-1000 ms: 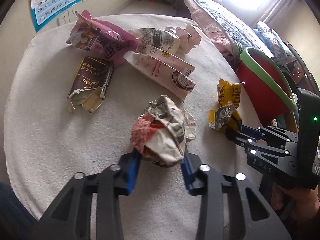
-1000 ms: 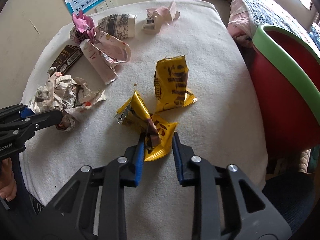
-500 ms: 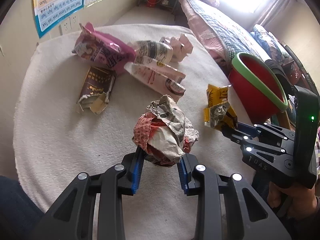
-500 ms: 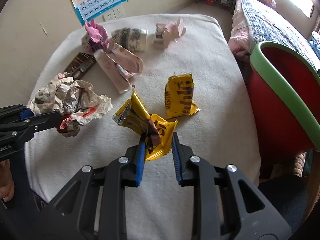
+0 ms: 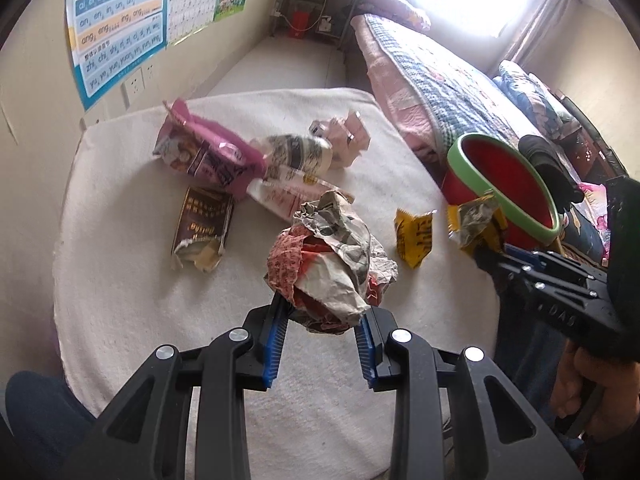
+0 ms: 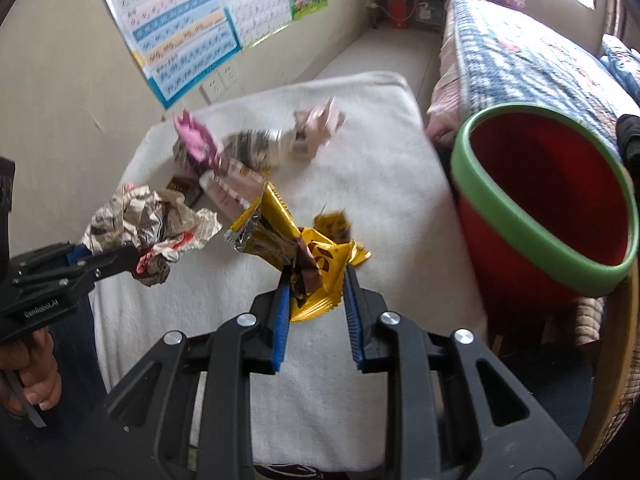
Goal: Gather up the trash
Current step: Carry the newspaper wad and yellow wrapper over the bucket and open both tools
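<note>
My left gripper is shut on a crumpled newspaper ball and holds it above the white-covered table. My right gripper is shut on a yellow snack wrapper, lifted off the table. The red bin with a green rim stands to the right of the table, also in the left wrist view. The right gripper with its wrapper shows in the left wrist view near the bin's rim. The paper ball shows in the right wrist view.
On the table lie a second yellow wrapper, a brown packet, a pink bag, a pale long wrapper, a patterned cup and pink paper. A bed is behind the bin.
Both grippers have risen higher above the table with their trash. The right gripper has moved toward the red bin, which now shows its open inside.
</note>
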Available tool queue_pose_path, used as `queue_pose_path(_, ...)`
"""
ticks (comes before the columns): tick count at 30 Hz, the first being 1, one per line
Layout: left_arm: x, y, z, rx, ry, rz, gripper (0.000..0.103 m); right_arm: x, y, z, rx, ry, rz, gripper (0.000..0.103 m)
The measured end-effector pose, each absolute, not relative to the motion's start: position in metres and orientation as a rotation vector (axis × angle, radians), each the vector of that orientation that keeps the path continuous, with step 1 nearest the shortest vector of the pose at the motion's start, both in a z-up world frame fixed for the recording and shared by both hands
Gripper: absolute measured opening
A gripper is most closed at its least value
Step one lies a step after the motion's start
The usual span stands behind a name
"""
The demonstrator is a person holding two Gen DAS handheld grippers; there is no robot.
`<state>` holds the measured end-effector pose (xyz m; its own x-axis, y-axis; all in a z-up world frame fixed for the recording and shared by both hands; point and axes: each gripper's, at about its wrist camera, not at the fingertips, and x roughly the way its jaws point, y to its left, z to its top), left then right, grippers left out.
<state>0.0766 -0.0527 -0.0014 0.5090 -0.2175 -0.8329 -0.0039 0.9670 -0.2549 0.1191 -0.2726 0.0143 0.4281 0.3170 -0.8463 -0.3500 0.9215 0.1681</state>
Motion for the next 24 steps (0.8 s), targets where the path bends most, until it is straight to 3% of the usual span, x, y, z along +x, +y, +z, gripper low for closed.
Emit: queue_pose_path(24,0.168,-0.159,0.085,-0.125,0.879,-0.35,0.029,0.173,-0.384,0.079,0.044,0.906,0.214,0.025)
